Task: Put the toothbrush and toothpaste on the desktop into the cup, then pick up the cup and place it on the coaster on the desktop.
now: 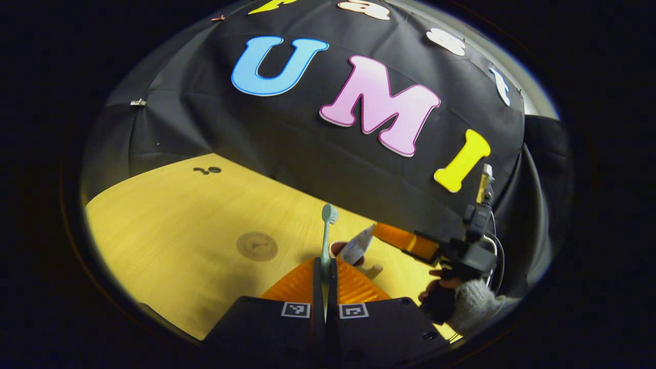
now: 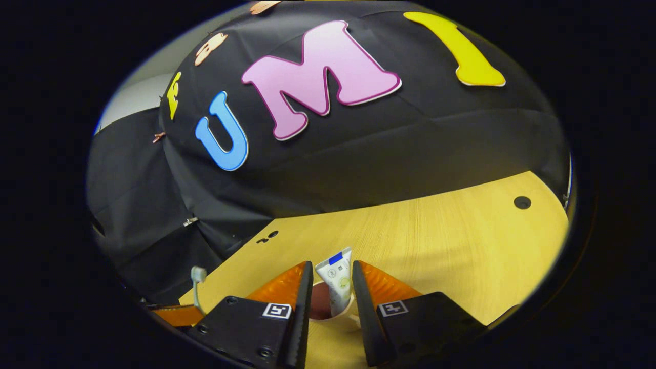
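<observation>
Standing in the cup (image 2: 328,307), the toothpaste (image 2: 338,287) leaned out between the released right gripper (image 2: 330,302) fingers. The left gripper (image 1: 325,287) clenched the toothbrush (image 1: 327,236) upright, near the cup. The coaster (image 1: 257,246) lay bare to the left, the cup apart from it.

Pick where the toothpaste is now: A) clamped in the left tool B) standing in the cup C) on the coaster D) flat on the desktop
B: the toothpaste stands tilted in the cup, between the right tool's open fingers, which appear not to press it.
</observation>
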